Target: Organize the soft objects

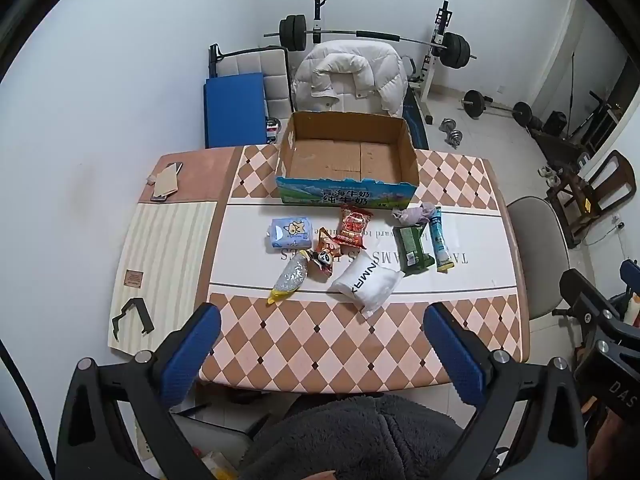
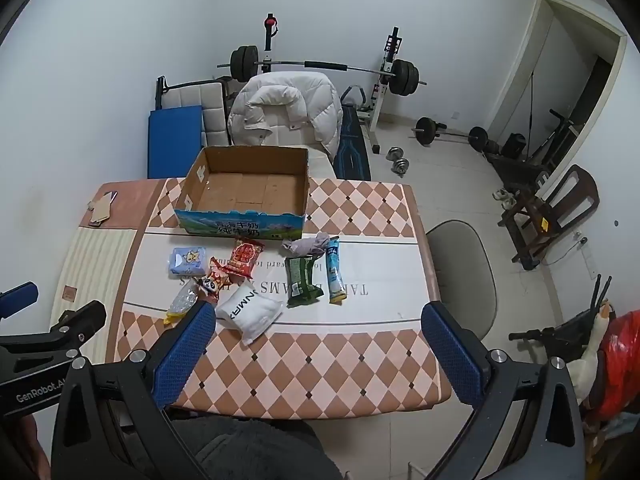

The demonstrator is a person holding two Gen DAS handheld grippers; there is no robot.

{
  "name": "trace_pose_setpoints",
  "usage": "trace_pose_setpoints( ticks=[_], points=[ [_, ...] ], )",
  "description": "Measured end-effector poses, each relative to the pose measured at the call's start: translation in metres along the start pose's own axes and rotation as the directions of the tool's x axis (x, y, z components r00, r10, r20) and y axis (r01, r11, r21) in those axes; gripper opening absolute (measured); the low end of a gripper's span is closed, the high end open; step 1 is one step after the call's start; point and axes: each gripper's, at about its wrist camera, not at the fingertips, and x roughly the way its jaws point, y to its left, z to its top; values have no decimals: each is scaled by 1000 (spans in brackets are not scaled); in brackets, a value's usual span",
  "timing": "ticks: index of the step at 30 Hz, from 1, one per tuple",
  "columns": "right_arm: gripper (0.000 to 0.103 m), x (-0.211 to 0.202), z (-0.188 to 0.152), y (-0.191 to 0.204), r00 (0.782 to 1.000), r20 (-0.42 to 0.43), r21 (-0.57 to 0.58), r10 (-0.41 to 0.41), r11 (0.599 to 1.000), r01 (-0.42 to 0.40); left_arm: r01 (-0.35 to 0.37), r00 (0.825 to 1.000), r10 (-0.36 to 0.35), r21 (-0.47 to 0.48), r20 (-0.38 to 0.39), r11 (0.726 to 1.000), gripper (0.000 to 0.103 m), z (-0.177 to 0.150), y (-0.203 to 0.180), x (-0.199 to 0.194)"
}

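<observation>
No sorting is done yet: the cardboard box (image 1: 347,152) sits empty at the far side of the counter (image 1: 360,344), all soft packets (image 1: 366,282) lie loose in front of it, and the left gripper (image 1: 322,344) and right gripper (image 2: 318,344) hover with fingers apart, holding nothing.

I read "青海牛奶 纯牛奶" on the open cardboard box's blue front (image 1: 346,196), "GenRobot.AI" on my left tongs' black body (image 2: 38,391), and "DAS" on my right tongs' black body (image 1: 622,394).
</observation>
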Motion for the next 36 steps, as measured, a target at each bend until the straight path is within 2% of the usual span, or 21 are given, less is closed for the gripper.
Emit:
trace_pose_setpoints(
  ticks=[8, 13, 36],
  points=[
    [103, -1, 0, -2, 1000, -2, 2, 5, 1000, -5, 0, 1000, 0, -1, 9, 1000, 103, 11, 0, -11],
    [103, -1, -2, -2, 1000, 6, 7, -5, 1000, 5, -7, 1000, 7, -6, 27, 1000, 103, 7, 1, -12],
    [103, 0, 20, 0, 1000, 23, 13, 11, 1000, -11, -6, 999, 7, -33, 35, 999, 103, 13, 10, -6]
  ],
)
